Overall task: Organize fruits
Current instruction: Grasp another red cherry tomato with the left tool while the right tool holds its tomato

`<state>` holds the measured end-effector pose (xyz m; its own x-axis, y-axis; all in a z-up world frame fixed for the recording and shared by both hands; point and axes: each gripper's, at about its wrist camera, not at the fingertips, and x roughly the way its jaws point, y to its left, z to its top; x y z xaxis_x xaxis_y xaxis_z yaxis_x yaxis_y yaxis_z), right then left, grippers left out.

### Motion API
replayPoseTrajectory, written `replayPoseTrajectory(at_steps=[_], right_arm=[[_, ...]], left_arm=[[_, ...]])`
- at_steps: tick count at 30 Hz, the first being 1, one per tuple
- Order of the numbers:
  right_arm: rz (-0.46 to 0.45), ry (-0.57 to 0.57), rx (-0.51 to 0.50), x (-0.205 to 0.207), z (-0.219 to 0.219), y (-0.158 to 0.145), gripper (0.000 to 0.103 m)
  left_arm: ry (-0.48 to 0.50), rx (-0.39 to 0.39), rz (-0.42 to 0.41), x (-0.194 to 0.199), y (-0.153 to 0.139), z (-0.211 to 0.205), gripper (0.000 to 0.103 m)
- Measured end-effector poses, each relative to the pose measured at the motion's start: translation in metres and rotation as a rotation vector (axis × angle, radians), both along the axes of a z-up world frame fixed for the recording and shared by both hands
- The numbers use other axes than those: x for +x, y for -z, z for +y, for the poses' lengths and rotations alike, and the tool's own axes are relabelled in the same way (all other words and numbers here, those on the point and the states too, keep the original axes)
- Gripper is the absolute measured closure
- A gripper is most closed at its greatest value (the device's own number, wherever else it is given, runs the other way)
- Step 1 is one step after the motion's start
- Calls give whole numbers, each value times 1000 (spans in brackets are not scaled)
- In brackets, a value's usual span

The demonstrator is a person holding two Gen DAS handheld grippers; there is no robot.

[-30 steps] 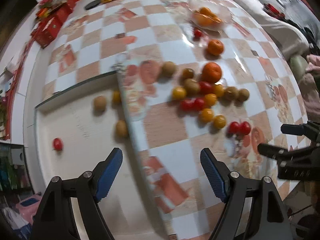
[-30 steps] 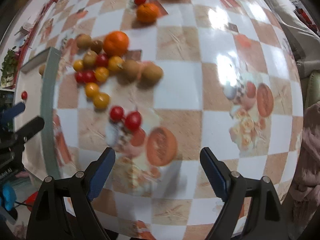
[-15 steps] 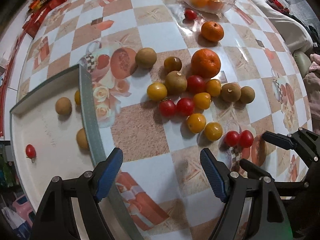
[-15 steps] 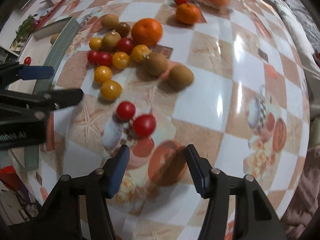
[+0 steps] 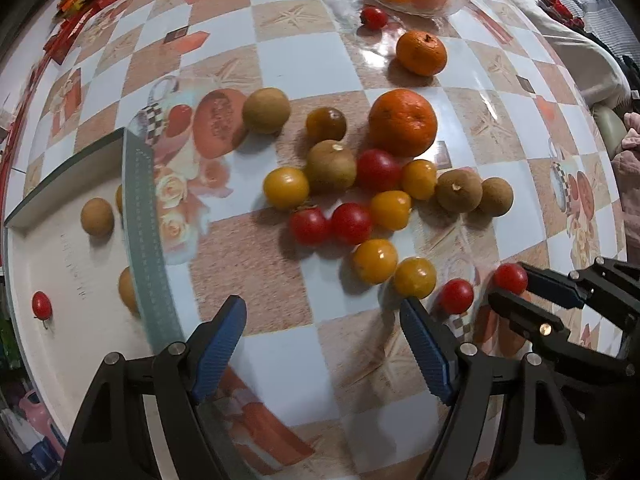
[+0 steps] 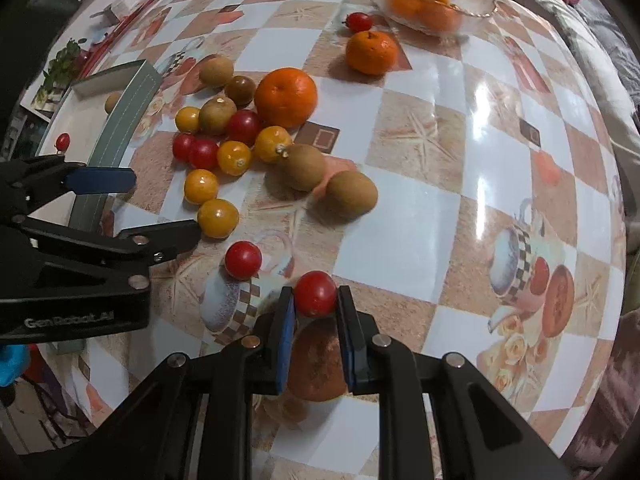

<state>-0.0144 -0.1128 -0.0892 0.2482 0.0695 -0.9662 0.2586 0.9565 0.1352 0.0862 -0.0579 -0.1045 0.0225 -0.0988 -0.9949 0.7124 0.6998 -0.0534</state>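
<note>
Fruit mostly unsorted on the bench (image 6: 420, 208): right claw (image 6: 315, 312) grips a red tomato (image 6: 315, 294), left claw (image 5: 322, 344) gapes empty; few pieces in tray (image 5: 60, 264).

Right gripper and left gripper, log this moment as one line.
right gripper: closed on red cherry tomato | left gripper: open, empty | tray: few fruits
</note>
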Motion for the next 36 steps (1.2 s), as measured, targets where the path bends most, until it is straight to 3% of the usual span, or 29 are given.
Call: replayPoseTrajectory(at_steps=[2,6,11,15,24,36], right_arm=[[-1,7,11,0,-2,1,81],[-1,25,38,-6,-10,7,81],[-6,39,45,-32,-22,-3,81],[-14,59,61,-40,-29,-7,81],[-12,120,93,-75,-51,-11,81],[-12,212,113,-109,-81,-14,81]], left_arm=[[-1,-3,-2,-3,1,-6,23],[7,-19,15,-13,0,-18,38],[5,-27,6,-20,4,-36,38],[-90,-64,47,-18,-3,-18,38],[-14,-76,73,-61,0,-48,38],[-56,-2,9,-85,9,-74,38]])
